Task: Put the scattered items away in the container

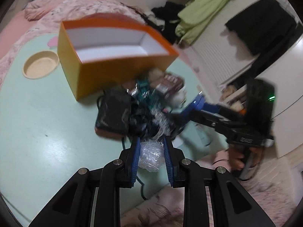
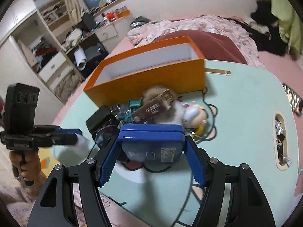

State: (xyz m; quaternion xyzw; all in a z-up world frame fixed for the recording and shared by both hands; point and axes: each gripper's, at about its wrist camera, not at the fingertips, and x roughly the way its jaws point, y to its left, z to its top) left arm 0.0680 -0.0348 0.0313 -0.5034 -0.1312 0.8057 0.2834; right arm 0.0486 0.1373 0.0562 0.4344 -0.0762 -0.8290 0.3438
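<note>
An empty orange box (image 1: 106, 56) with a white inside stands on the pale green table (image 1: 37, 128); it also shows in the right wrist view (image 2: 151, 75). A pile of scattered items (image 1: 144, 102) lies in front of it: a black pouch (image 1: 113, 111), a brown packet (image 2: 153, 107), a plush doll (image 2: 191, 117). My left gripper (image 1: 151, 147) is shut on a crumpled clear plastic wrap (image 1: 151, 155), near the pile. My right gripper (image 2: 151, 147) is shut on a blue tin (image 2: 151, 141), above the table before the pile; the tin shows in the left wrist view (image 1: 197, 104).
A round wooden dish inset (image 1: 40, 64) lies left of the box. Black cables (image 2: 208, 132) trail over the table. A table slot (image 2: 282, 141) holds wrappers at the right. A pink bed (image 2: 198, 28) lies behind; shelves (image 2: 47, 47) stand at the left.
</note>
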